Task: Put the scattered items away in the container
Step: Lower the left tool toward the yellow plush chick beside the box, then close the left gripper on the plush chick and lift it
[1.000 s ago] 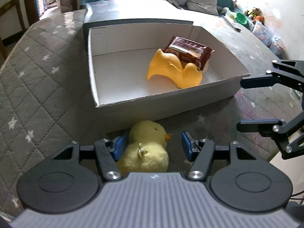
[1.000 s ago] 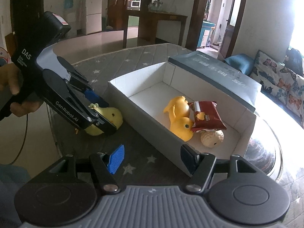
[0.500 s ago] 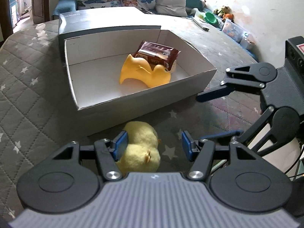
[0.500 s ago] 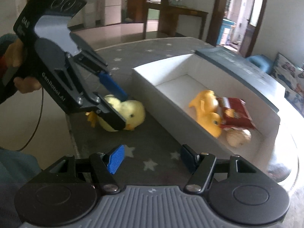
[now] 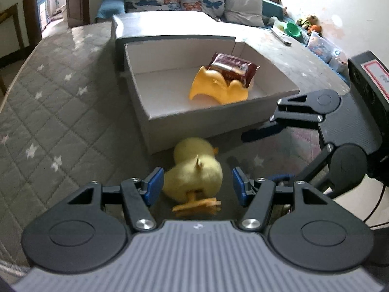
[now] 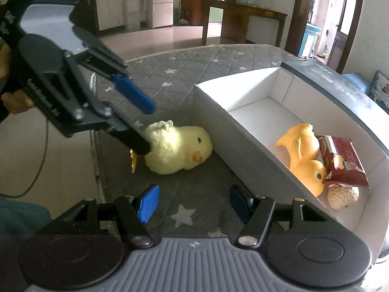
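Note:
A yellow plush chick (image 5: 194,170) lies on its side on the dark star cloth, just in front of the white cardboard box (image 5: 218,126). My left gripper (image 5: 196,185) is open, one blue pad on each side of the chick's body, with small gaps. In the right wrist view the chick (image 6: 177,146) sits by the box wall (image 6: 243,141), the left gripper (image 6: 147,129) straddling its tail end. My right gripper (image 6: 193,202) is open and empty, short of the chick. The box holds a yellow rubber toy (image 6: 304,150), a brown snack packet (image 6: 342,163) and a beige item (image 6: 342,196).
A grey lid (image 5: 155,24) lies behind the box. The quilted grey cloth (image 5: 60,121) covers the table to the left. The table edge (image 6: 94,170) runs close behind the chick. A hand (image 6: 14,97) holds the left gripper. The right gripper (image 5: 265,153) hovers right of the chick.
The left gripper has shifted so the chick sits midway between its pads instead of against the left one. The chick has turned, feet toward the camera. The right gripper has come closer.

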`<action>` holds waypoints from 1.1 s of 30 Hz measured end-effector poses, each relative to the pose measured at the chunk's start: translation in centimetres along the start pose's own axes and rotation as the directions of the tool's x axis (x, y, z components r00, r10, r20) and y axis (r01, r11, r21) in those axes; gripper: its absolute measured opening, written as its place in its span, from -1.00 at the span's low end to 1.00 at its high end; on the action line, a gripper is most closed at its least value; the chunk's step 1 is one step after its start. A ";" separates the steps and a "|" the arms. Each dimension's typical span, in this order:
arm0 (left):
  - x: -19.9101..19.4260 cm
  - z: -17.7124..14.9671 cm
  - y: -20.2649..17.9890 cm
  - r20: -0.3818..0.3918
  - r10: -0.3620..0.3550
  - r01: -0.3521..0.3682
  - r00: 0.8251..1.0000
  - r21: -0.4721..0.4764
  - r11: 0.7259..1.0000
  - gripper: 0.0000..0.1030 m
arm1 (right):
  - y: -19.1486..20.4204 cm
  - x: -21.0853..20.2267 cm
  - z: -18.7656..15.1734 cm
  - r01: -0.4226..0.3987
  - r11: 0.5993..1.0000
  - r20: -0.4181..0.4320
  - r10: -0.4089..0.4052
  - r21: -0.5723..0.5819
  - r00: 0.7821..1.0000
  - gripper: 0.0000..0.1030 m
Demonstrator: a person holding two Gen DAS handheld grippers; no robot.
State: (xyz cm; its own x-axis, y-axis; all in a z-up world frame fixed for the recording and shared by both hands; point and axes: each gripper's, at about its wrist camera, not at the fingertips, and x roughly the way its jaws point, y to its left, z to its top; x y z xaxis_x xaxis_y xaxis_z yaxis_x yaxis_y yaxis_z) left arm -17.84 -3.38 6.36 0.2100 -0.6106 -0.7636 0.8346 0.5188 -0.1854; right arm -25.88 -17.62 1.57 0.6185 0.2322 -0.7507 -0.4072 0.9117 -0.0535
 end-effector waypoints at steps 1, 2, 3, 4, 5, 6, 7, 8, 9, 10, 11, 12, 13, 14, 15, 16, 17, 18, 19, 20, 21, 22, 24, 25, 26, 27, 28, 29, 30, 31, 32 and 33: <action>0.0 -0.2 0.0 -0.003 0.004 -0.004 1.000 -0.008 1.000 0.36 | 0.0 0.0 0.0 0.001 1.000 -0.001 -0.001 0.000 1.000 0.27; 0.0 -0.3 -0.1 -0.004 0.006 -0.006 1.000 -0.009 1.000 0.40 | -0.1 0.1 -0.1 0.001 1.000 -0.001 -0.001 0.002 1.000 0.27; 0.1 -0.5 -0.2 -0.005 0.007 -0.007 1.000 -0.008 1.000 0.40 | -0.2 0.1 0.0 0.002 1.000 -0.001 -0.002 0.005 1.000 0.27; 0.3 -0.5 -0.3 -0.009 0.013 -0.013 1.000 -0.009 1.000 0.40 | -0.2 0.1 -0.1 0.004 1.000 -0.001 -0.004 0.007 1.000 0.27; 0.5 -0.7 -0.4 -0.014 0.023 -0.023 1.000 -0.010 1.000 0.40 | -0.2 0.2 -0.1 0.005 1.000 -0.001 -0.005 0.008 1.000 0.28; 0.7 -0.8 -0.4 -0.018 0.031 -0.032 0.999 -0.011 0.999 0.40 | -0.2 0.2 -0.1 0.006 1.000 -0.001 -0.006 0.009 1.000 0.28; 0.9 -0.8 -0.4 -0.023 0.033 -0.033 0.999 -0.010 0.999 0.40 | -0.3 0.2 -0.1 0.006 1.000 -0.001 -0.006 0.010 1.000 0.28; 1.1 -0.8 -0.3 -0.027 0.034 -0.034 0.999 -0.009 0.999 0.40 | -0.2 0.1 -0.1 0.006 1.000 -0.002 -0.006 0.010 1.000 0.28; 1.3 -0.9 -0.3 -0.032 0.035 -0.035 0.999 -0.008 0.999 0.40 | -0.2 0.1 -0.1 0.006 1.000 -0.002 -0.006 0.009 1.000 0.28; 1.4 -1.0 -0.3 -0.036 0.038 -0.038 0.999 0.000 0.999 0.39 | -0.2 0.1 -0.1 0.007 1.000 -0.002 -0.007 0.009 1.000 0.28; 1.4 -1.1 -0.3 -0.040 0.041 -0.040 0.998 0.009 0.999 0.34 | -0.2 0.1 -0.1 0.007 1.000 -0.003 -0.007 0.010 1.000 0.28; 1.5 -1.2 -0.4 -0.041 0.046 -0.045 0.998 0.023 0.999 0.30 | -0.2 0.2 -0.1 0.007 1.000 -0.003 -0.007 0.010 1.000 0.28; 1.5 -1.3 -0.3 -0.043 0.053 -0.052 0.998 0.039 0.998 0.25 | -0.2 0.3 0.0 0.006 1.000 -0.004 -0.005 0.009 1.000 0.28; 1.4 -1.4 -0.2 -0.045 0.060 -0.058 0.997 0.052 0.997 0.22 | -0.2 0.3 0.0 0.006 1.000 -0.005 -0.006 0.007 1.000 0.28; 1.4 -1.5 -0.1 -0.046 0.067 -0.064 0.997 0.065 0.996 0.21 | -0.2 0.3 0.0 0.006 1.000 -0.005 -0.006 0.006 1.000 0.29; 1.3 -1.6 0.1 -0.048 0.075 -0.071 0.996 0.077 0.994 0.17 | -0.2 0.3 0.0 0.004 1.000 -0.005 -0.004 0.004 1.000 0.29; 1.2 -1.7 0.2 -0.048 0.089 -0.084 0.995 0.098 0.992 0.14 | -0.2 0.4 0.0 0.003 1.000 -0.005 -0.003 0.003 1.000 0.29; 0.9 -1.8 0.2 -0.046 0.107 -0.101 0.993 0.125 0.987 0.14 | -0.2 0.4 0.1 0.000 1.000 -0.004 0.000 0.002 1.000 0.29; 0.7 -1.9 0.3 -0.042 0.126 -0.119 0.991 0.151 0.981 0.14 | -0.1 0.4 0.1 -0.004 1.000 -0.003 0.004 0.001 1.000 0.29; 0.5 -2.1 0.5 -0.043 0.136 -0.127 0.990 0.169 0.977 0.14 | -0.1 0.4 0.1 -0.007 1.000 -0.002 0.007 0.000 1.000 0.29; 0.3 -2.2 0.8 -0.047 0.136 -0.126 0.990 0.172 0.977 0.14 | 0.0 0.5 0.1 -0.009 1.000 -0.001 0.009 -0.003 1.000 0.29; 0.1 -2.3 1.1 -0.052 0.133 -0.122 0.990 0.166 0.979 0.14 | 0.0 0.5 0.1 -0.011 1.000 -0.001 0.011 -0.005 1.000 0.29; 0.0 -2.5 1.9 -0.053 0.126 -0.117 0.991 0.139 0.983 0.14 | 0.2 0.7 0.2 -0.017 1.000 0.000 0.017 -0.010 1.000 0.29; 0.0 -2.6 2.4 -0.056 0.110 -0.103 0.992 0.115 0.988 0.14 | 0.2 0.8 0.3 -0.020 1.000 0.001 0.020 -0.012 1.000 0.29; 0.0 -2.7 2.8 -0.059 0.085 -0.080 0.995 0.086 0.993 0.14 | 0.3 0.9 0.4 -0.022 1.000 0.002 0.022 -0.014 1.000 0.30; 0.0 -2.8 3.1 -0.059 0.060 -0.057 0.996 0.062 0.996 0.14 | 0.3 1.0 0.4 -0.027 0.999 0.001 0.027 -0.017 1.000 0.30; 0.0 -2.8 3.4 -0.056 0.037 -0.035 0.998 0.044 0.998 0.14 | 0.4 1.2 0.5 -0.031 0.999 0.001 0.031 -0.020 1.000 0.30; 0.1 -2.9 3.5 -0.051 0.017 -0.015 0.999 0.029 0.999 0.15 | 0.4 1.3 0.6 -0.035 0.999 0.000 0.036 -0.023 0.999 0.30; 0.1 -2.9 3.5 -0.047 0.000 0.001 0.999 0.020 1.000 0.15 | 0.5 1.4 0.7 -0.037 0.999 0.000 0.037 -0.028 0.999 0.30; 0.3 -2.9 3.3 -0.046 -0.012 0.013 0.999 0.017 1.000 0.15 | 0.6 1.5 0.8 -0.036 0.999 0.001 0.036 -0.033 0.999 0.29; 0.4 -2.9 3.2 -0.044 -0.023 0.024 0.999 0.016 1.000 0.15 | 0.7 1.6 0.9 -0.037 0.999 0.000 0.037 -0.037 0.999 0.28; 0.6 -2.9 3.0 -0.043 -0.028 0.028 0.999 0.019 0.999 0.15 | 0.8 1.7 1.0 -0.039 0.999 0.000 0.039 -0.038 0.999 0.25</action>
State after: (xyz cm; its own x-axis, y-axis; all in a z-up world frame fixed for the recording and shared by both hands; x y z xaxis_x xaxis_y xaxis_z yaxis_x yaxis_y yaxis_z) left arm -16.70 -0.49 3.61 0.1648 -0.5984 -0.7841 0.8496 0.4900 -0.1953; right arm -24.49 -16.20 0.91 0.6021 0.2670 -0.7525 -0.4561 0.8885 -0.0496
